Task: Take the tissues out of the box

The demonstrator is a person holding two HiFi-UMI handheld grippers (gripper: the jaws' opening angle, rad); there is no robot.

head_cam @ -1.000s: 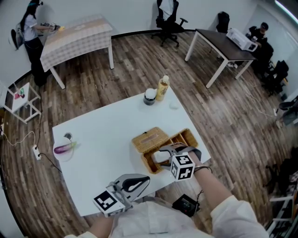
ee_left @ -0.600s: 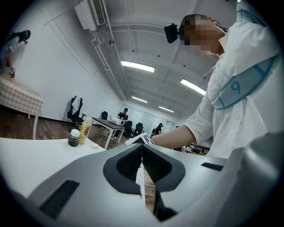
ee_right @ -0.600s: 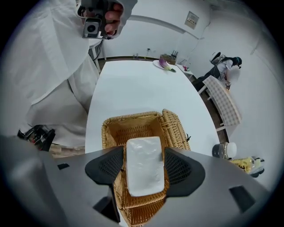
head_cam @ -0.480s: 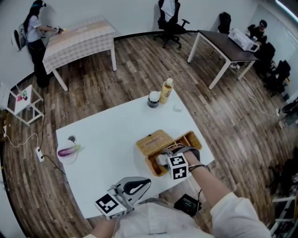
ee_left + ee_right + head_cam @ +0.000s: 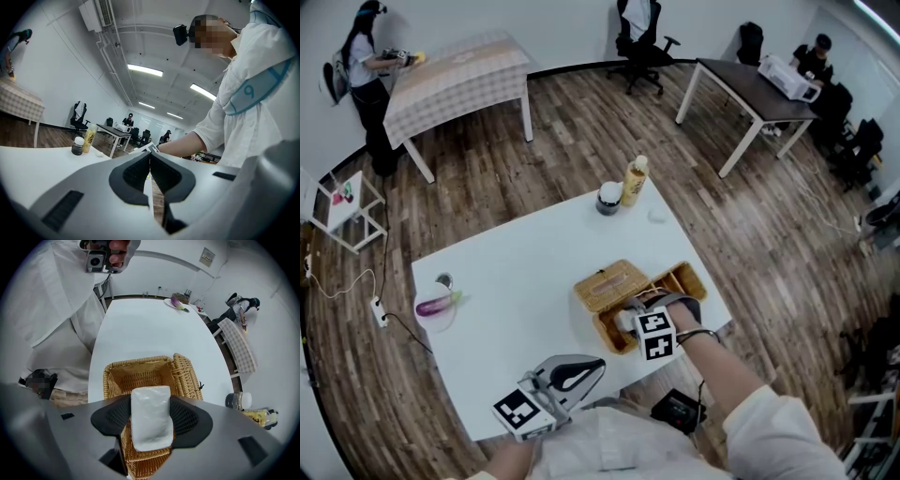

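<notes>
**Item 1, right gripper (image 5: 150,420).** Clamped on a white tissue pack (image 5: 149,405), 1 pad on each long side. It sits at lower centre of the right gripper view.

**Item 2, wicker box (image 5: 110,377).** Open, directly behind and below the pack. Its lid (image 5: 189,374) is thrown back at the right of that view. In the head view the box occupies the lower-right part of the white table (image 5: 516,272), under my right gripper. The far half of the box interior looks bare.

**Item 3, left gripper (image 5: 150,161).** Jaws together, nothing between them. It is at lower centre of the head view, by the table's near edge, well apart from the box.

**Item 4, other stock.**
- 1 bottle (image 5: 633,180) and 1 jar (image 5: 607,198) at the table's upper corner.
- 1 eggplant (image 5: 431,303) at the left.

**Step in hand (my judgement).** Extraction. The pack is gripped above the opening, but I cannot tell whether its underside has cleared the rim.

**Next move (my judgement).** Raise the pack straight up, clear of the rim and lid. Carry it over bare tabletop and only then part the jaws. The left gripper could steady the box if it drags.
</notes>
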